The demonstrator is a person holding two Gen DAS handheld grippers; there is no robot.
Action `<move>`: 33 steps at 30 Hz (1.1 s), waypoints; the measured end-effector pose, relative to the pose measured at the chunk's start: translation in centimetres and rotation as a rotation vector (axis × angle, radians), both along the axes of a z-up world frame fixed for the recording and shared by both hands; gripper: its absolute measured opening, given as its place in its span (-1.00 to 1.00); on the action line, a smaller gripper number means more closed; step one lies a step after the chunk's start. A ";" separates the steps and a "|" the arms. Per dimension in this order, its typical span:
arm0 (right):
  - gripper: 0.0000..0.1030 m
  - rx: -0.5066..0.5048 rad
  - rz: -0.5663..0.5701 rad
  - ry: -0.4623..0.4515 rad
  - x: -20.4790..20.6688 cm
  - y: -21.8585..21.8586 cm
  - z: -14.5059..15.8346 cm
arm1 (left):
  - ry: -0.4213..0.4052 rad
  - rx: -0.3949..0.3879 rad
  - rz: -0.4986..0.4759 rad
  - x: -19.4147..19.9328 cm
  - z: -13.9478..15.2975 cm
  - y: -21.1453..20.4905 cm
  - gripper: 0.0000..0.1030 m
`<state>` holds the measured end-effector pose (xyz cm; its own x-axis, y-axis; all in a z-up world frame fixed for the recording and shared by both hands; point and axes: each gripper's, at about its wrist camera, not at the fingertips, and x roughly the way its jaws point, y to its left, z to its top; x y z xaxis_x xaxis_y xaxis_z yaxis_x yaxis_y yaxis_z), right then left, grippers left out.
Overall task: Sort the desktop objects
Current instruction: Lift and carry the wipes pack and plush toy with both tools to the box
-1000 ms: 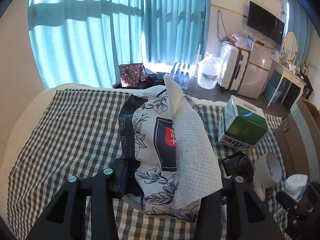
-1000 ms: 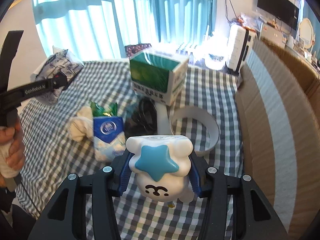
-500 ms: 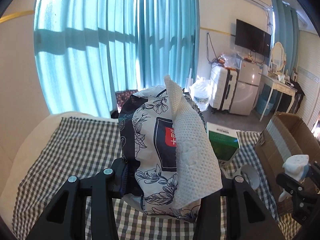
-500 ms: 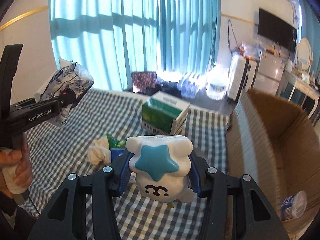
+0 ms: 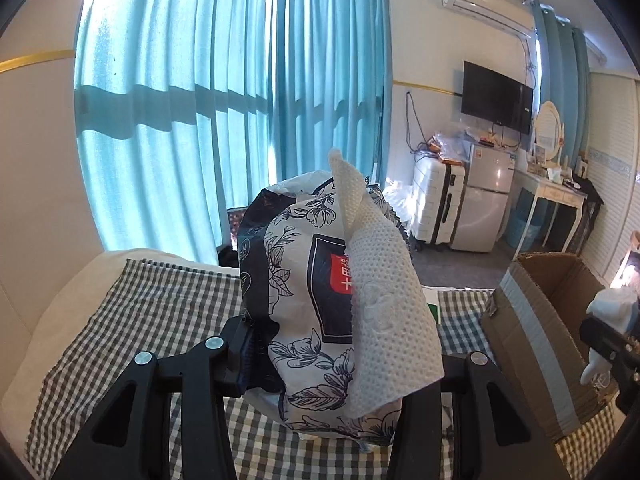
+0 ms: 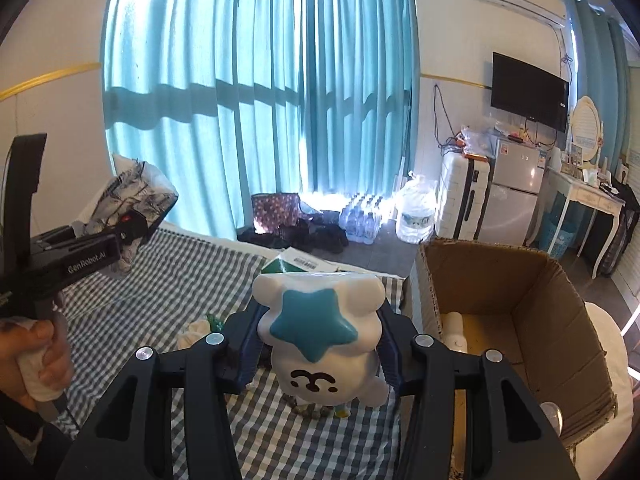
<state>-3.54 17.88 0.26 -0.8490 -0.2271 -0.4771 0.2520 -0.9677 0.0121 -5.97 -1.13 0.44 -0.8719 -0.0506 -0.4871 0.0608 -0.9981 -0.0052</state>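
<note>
While the left gripper squeezes the soft, light tissue pack at frame centre, the right gripper clamps the rigid, likely slippery star-marked toy mid-body beside the cardboard box at right.

A floral black-and-white tissue pack with a white sheet hanging from its top is held above a checked cloth. A white bear figure with a blue star sits clamped beside an open cardboard box.
</note>
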 end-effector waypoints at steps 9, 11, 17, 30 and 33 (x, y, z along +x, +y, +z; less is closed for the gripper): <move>-0.05 0.013 -0.028 0.061 1.5 1.7 2.6 | 0.016 0.020 -0.039 1.0 1.6 3.4 -0.14; -0.05 0.013 -0.039 0.071 1.8 2.5 3.1 | 0.025 0.027 -0.052 1.2 2.1 4.4 -0.14; -0.05 -0.013 -0.081 0.081 2.4 5.5 4.4 | 0.055 0.011 -0.104 1.9 3.8 8.4 -0.14; -0.05 -0.017 -0.152 0.104 3.2 11.1 5.9 | 0.077 0.020 -0.197 2.4 6.3 15.1 -0.14; -0.05 -0.033 -0.178 0.111 3.4 12.7 6.2 | 0.072 0.022 -0.218 2.3 6.5 16.7 -0.14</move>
